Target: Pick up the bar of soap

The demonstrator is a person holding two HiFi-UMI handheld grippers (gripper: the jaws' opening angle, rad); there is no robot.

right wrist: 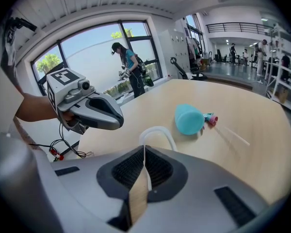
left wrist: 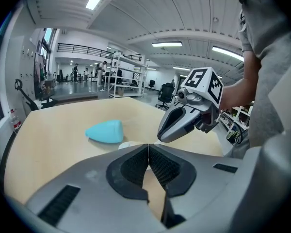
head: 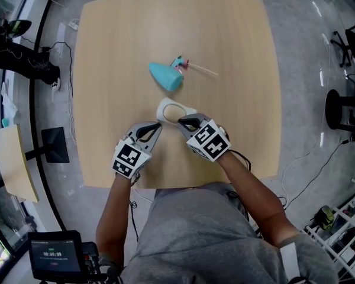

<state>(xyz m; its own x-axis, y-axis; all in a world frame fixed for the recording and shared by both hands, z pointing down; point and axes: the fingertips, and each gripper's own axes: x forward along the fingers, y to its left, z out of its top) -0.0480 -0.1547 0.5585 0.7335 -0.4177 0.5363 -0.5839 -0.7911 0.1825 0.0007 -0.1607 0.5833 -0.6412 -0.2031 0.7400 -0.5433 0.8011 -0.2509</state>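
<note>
A white oval piece with a sunken middle (head: 170, 109), seemingly the soap, lies on the wooden table (head: 236, 52) near its front. My left gripper (head: 155, 126) is shut and empty, its tip just short of the piece's near left edge. My right gripper (head: 181, 122) is shut too, its tip at the piece's near right edge; I cannot tell whether it touches. In the left gripper view the closed jaws (left wrist: 148, 145) hide most of the white piece (left wrist: 127, 143), and the right gripper (left wrist: 184, 120) hangs beyond. In the right gripper view the white rim (right wrist: 157, 132) curves just past the closed jaws (right wrist: 144, 148), with the left gripper (right wrist: 94, 113) alongside.
A teal cone-shaped object (head: 165, 76) with a pink tip and a thin white stick (head: 202, 69) lies just beyond the white piece. Around the table are cables, a black chair (head: 343, 108) at the right and equipment at the left (head: 23, 58). A person stands far off by the window (right wrist: 127, 62).
</note>
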